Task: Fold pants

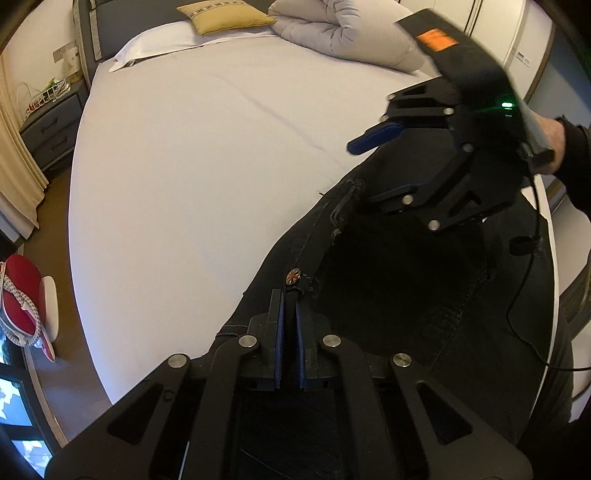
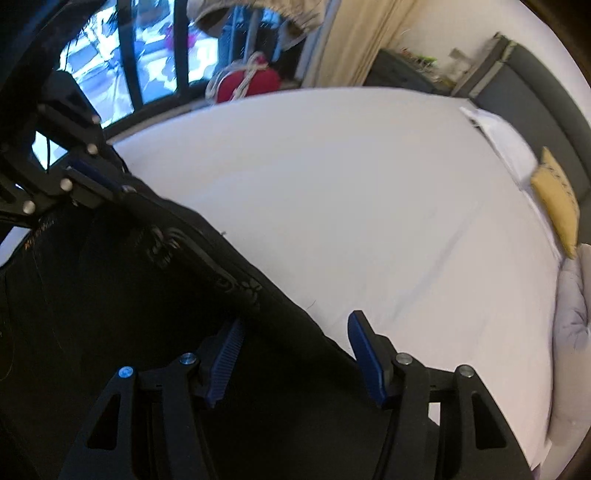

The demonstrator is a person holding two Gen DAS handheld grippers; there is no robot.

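The left gripper's (image 1: 289, 325) blue-padded fingers (image 1: 277, 332) are clenched on the waistband of the black pants (image 1: 388, 295), beside a small metal button (image 1: 294, 276). The right gripper's (image 2: 295, 354) fingers (image 2: 364, 347) stand apart, gripping nothing, straddling the waistband edge. The pants lie at the near edge of a bed (image 1: 203, 155) with a pale sheet, and a yellow cushion (image 1: 225, 16) sits at its head.
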